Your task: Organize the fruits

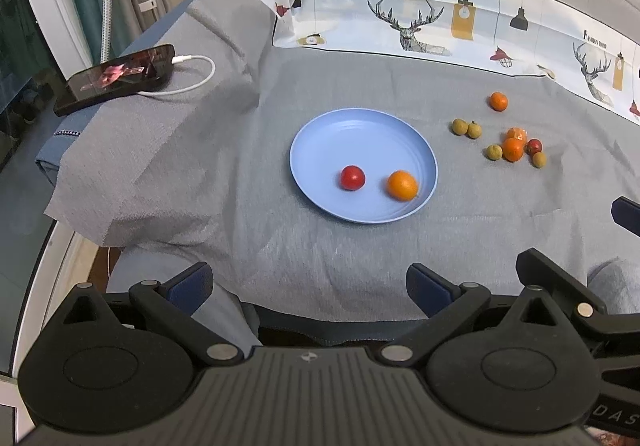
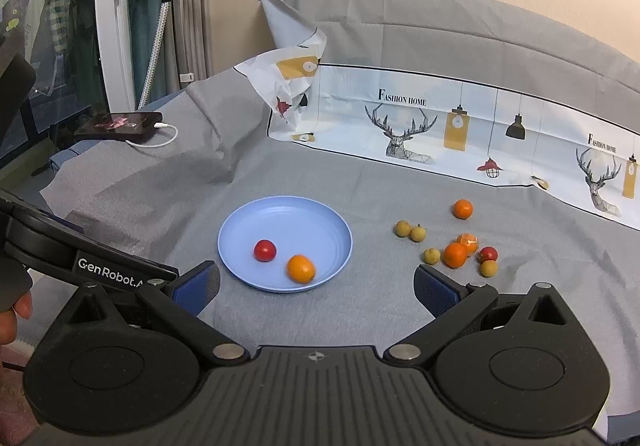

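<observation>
A blue plate (image 1: 332,134) (image 2: 280,218) lies on the grey cloth and holds a red fruit (image 1: 353,178) (image 2: 265,250) and an orange (image 1: 402,185) (image 2: 300,268). To its right lies a loose group of fruit: several oranges (image 1: 513,149) (image 2: 455,254), one set apart farther back (image 1: 498,101) (image 2: 462,208), a red fruit (image 1: 534,146) (image 2: 488,254) and several small yellow-green fruits (image 1: 466,127) (image 2: 409,230). My left gripper (image 1: 308,288) is open and empty, near the cloth's front edge. My right gripper (image 2: 316,286) is open and empty, just in front of the plate.
A phone (image 1: 116,76) (image 2: 120,125) on a white charging cable lies at the far left. A printed white sheet (image 1: 440,22) (image 2: 460,126) stands along the back. The cloth drops off at the left edge. The left gripper's body (image 2: 60,246) sits left of my right one.
</observation>
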